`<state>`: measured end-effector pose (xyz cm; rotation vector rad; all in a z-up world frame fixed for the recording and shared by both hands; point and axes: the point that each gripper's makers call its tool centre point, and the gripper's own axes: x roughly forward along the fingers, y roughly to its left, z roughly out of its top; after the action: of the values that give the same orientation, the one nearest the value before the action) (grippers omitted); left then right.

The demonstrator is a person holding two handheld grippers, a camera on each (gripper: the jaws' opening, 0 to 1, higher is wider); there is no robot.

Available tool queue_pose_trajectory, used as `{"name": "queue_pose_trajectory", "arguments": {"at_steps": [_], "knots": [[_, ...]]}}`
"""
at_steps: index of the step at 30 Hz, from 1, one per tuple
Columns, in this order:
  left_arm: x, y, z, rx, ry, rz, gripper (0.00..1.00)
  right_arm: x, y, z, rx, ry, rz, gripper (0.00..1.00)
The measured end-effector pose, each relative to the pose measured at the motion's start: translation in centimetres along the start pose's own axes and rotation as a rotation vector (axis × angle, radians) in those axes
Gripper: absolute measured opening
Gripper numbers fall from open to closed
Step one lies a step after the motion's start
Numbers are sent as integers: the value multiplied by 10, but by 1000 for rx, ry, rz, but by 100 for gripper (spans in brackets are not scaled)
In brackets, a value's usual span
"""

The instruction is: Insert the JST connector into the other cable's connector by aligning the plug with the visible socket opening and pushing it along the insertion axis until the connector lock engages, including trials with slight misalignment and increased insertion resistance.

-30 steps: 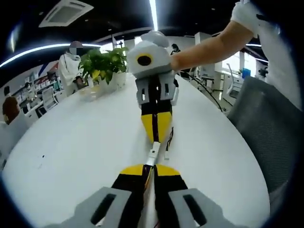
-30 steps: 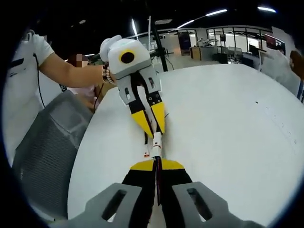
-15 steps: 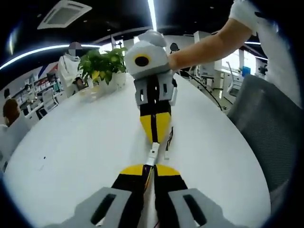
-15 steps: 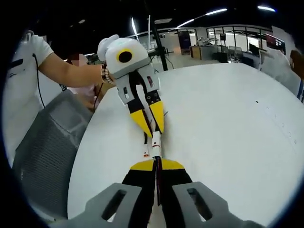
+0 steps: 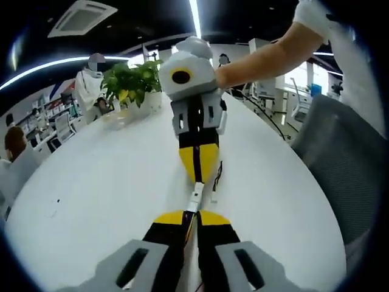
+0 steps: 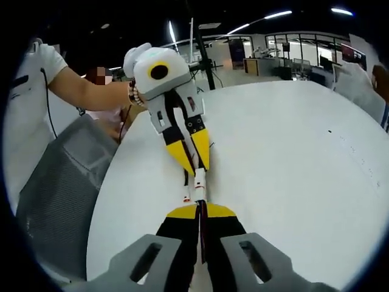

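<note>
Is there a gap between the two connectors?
No: in the left gripper view the white connectors meet end to end between the two grippers' tips.

A broad white table (image 5: 109,182) with a rounded edge spreads across both views. In the left gripper view a leafy potted plant (image 5: 130,85) stands on it at eleven o'clock, a grey mesh chair back (image 5: 343,164) sits at three o'clock, a ceiling air vent (image 5: 82,15) shows at eleven and a long strip light (image 5: 196,17) at twelve. In the right gripper view, glass-walled offices (image 6: 292,52) lie at one o'clock under a dark ceiling, the chair (image 6: 58,188) at nine.
</note>
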<state>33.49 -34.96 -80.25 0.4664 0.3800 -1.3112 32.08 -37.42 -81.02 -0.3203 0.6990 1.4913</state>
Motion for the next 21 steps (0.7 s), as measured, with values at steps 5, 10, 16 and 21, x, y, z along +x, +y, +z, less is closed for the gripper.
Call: {"name": "queue_pose_trajectory", "arguments": {"at_steps": [5,10,16,21], "knots": [[-2,0,2,-16,-20,2,0,0,0,0,0,-2,0,0],[-2,0,0,-7,-15,5,0,-1,0,3,8,-15,3,0],[-2,0,1,3,-15,7,0,0,0,2,15,-10,3,0],[-3,-1,4,10,-25,7,0,-1,0,2,20,-10,2,0]]}}
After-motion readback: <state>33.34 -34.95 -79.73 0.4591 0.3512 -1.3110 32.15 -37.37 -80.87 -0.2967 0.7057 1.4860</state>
